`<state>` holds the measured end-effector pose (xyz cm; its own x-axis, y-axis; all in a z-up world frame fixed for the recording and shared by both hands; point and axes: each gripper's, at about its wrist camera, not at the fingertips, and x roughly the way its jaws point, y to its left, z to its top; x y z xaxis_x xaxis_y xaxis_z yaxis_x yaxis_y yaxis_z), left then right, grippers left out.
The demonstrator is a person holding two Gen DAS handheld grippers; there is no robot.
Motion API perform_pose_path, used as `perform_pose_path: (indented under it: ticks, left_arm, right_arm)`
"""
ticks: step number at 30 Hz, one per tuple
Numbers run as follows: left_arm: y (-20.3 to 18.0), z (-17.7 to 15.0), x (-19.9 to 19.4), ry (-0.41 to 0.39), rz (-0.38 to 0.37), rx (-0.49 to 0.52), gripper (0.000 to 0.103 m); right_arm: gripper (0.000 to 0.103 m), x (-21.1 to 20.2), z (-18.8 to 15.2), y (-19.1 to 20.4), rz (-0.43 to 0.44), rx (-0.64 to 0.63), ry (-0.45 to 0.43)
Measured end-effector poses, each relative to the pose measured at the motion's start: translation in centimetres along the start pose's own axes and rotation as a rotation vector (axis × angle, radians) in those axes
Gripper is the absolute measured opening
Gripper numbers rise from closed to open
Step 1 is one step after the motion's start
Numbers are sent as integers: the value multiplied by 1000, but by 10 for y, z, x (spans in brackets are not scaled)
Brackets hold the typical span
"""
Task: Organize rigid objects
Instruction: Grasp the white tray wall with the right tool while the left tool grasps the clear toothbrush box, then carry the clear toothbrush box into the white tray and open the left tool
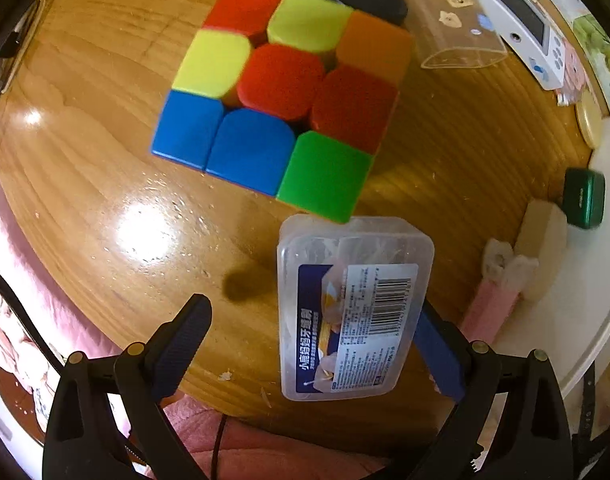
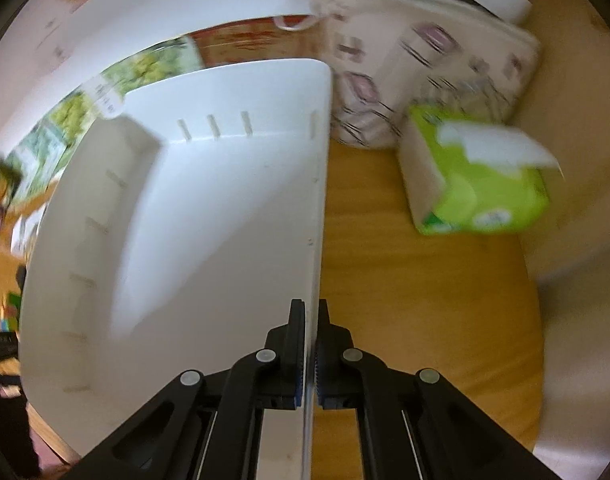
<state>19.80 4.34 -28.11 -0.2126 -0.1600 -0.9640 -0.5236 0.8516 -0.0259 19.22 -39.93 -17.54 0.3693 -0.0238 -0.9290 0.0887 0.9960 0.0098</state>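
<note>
surface [image 1: 105, 208]: wooden, glossy, with glare patches
tissue pack [image 2: 477, 184]: green, on the surface, one white sheet sticking out
patterned bag [image 2: 433, 68]: cream, just behind the tissue pack
pink cloth [image 1: 265, 452]: at the surface's near edge

We look down past our left gripper [image 1: 311, 338], its jaws spread wide above the wooden table [image 1: 105, 184]. A clear plastic box [image 1: 351, 312] with a barcode label lies between them, close to the right finger [image 1: 439, 354], contact unclear. Beyond it sits a colourful puzzle cube [image 1: 283, 94], with a green case [image 1: 585, 198] far right.
</note>
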Motion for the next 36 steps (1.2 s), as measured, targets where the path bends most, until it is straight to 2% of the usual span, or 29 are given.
perform_pose_path:
  ticks: [6, 11, 14, 17, 25, 30, 36]
  left_arm:
    - [13, 8, 15, 41, -17, -9, 92]
    - [14, 8, 20, 35, -4, 0, 87]
    - [20, 8, 19, 29, -3, -18, 81]
    - [30, 10, 16, 19, 4, -42, 69]
    - [42, 9, 20, 14, -34, -54, 68]
    - [42, -9, 15, -24, -50, -31, 68]
    - [42, -26, 5, -75, -69, 17, 68]
  right_arm:
    - [4, 7, 8, 18, -1, -102, -47]
    - [5, 12, 14, 30, -6, -172, -75]
    - [5, 11, 13, 35, -10, -198, -86]
    - [5, 12, 16, 38, -14, -199, -83]
    - [6, 13, 18, 33, 4, -169, -52]
    - [6, 13, 21, 26, 46, -94, 15]
    - [6, 9, 9, 27, 52, -74, 77]
